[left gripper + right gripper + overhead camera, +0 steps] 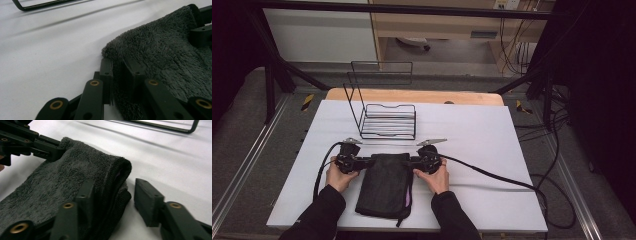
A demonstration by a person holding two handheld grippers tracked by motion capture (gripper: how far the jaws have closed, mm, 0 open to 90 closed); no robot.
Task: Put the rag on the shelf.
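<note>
Your left hand [338, 176] held the left gripper [362, 162] at the left far corner of the folded dark grey towel [384, 182]. In the left gripper view, that gripper [117, 75] had its two jaws close together with the fluffy corner of the towel [162, 60] pinched between them, the fabric bulging just above the jaw tips. Its cable [319, 170] looped away to the left across the white tabletop [492, 135].

The towel lay flat near the front edge of the table, between your two hands, its long side running toward you, with a strip of purple [408, 197] peeking out along its right edge. Just beyond it, well clear of the towel, stood a black wire rack [384, 120] with a taller wire back.

Your right hand [434, 177] held the right gripper [414, 161] at the towel's right far corner. In the right gripper view, this gripper [115, 195] had its jaws spread: one jaw lay on top of the towel [62, 177] beside the thick folded edge, while the other sat apart on the bare table beside that edge, not touching the fabric. Your left gripper [30, 141] showed farther off in that view, clamped on the opposite corner.
</note>
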